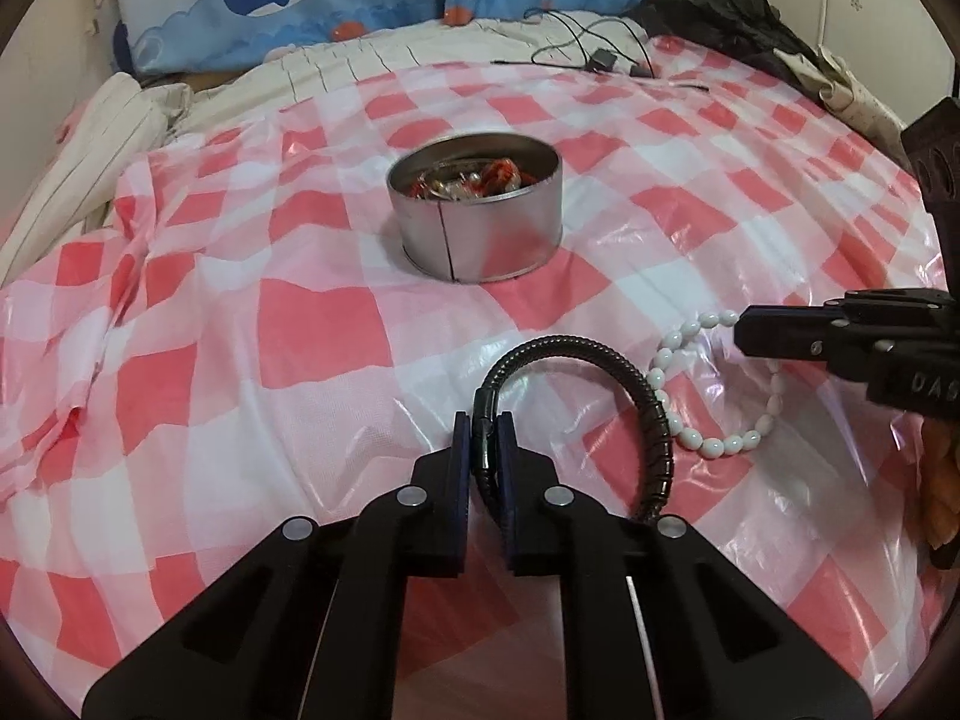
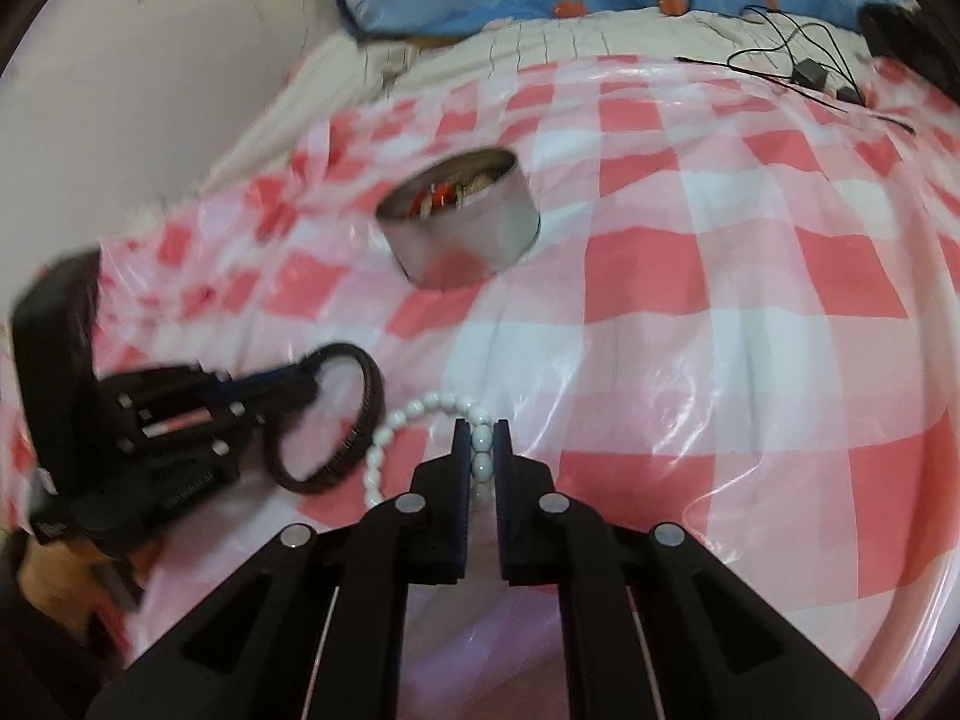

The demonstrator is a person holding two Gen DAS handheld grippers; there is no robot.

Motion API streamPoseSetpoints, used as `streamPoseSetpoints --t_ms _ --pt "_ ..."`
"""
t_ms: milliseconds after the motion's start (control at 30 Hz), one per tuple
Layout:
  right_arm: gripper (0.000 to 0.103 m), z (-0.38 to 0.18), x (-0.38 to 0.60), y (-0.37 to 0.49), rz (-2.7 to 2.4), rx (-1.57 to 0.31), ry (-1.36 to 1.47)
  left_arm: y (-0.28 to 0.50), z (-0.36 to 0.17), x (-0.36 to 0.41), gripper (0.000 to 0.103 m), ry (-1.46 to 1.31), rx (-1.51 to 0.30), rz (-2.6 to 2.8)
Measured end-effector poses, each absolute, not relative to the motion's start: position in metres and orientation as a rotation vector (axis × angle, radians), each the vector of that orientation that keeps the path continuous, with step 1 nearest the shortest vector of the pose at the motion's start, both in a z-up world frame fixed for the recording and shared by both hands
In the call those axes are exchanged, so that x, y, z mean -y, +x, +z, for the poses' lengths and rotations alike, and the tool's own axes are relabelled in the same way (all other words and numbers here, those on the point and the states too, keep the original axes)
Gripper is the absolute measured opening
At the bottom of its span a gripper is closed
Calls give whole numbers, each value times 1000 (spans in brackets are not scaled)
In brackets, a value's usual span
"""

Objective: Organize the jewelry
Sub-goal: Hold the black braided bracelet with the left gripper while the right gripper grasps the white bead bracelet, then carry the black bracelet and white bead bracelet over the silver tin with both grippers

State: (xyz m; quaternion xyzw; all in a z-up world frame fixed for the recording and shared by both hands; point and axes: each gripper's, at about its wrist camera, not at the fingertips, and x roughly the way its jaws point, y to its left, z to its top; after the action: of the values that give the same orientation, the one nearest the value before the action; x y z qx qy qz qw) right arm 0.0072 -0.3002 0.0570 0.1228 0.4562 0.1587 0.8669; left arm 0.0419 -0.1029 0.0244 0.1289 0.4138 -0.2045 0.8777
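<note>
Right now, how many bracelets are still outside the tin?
2. The black bracelet is pinched in the left gripper. The white bead bracelet is pinched in the right gripper. More jewelry sits inside the tin, too jumbled to count.

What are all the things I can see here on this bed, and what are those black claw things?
Round tin: one, silver metal, middle of the checked sheet, with red and silvery jewelry inside.
Black bracelet: one, ribbed, near edge of the sheet, pinched at its clasp.
White bead bracelet: one, lying right beside the black one, touching it.
Checked sheet: one, pink and white plastic, spread over the bed.
Whale pillows: blue, at the far end.
Cables: black, far right, with small plugs.
Dark clothing: a heap, far right corner.
Left gripper: black, closed on the black bracelet.
Right gripper: black, closed on the white bead bracelet.
</note>
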Motion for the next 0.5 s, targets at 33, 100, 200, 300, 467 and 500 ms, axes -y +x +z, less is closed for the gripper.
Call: streamPoseSetpoints --t_ms 33,100,200,300,467,500 --pt "8 60 302 7 338 -943 274 42 25 103 8 267 -861 -423" --pt "8 65 299 5 345 -923 274 43 25 102 8 265 -859 -418" --pt "8 71 298 4 350 -899 277 43 27 101 8 263 -853 -417" --pt "8 77 303 3 353 -867 292 43 32 98 8 242 -842 -424" --pt "8 87 307 1 349 -815 293 43 38 96 8 219 -829 -426" --pt "8 88 308 0 346 -807 290 44 38 96 8 216 -830 -426"
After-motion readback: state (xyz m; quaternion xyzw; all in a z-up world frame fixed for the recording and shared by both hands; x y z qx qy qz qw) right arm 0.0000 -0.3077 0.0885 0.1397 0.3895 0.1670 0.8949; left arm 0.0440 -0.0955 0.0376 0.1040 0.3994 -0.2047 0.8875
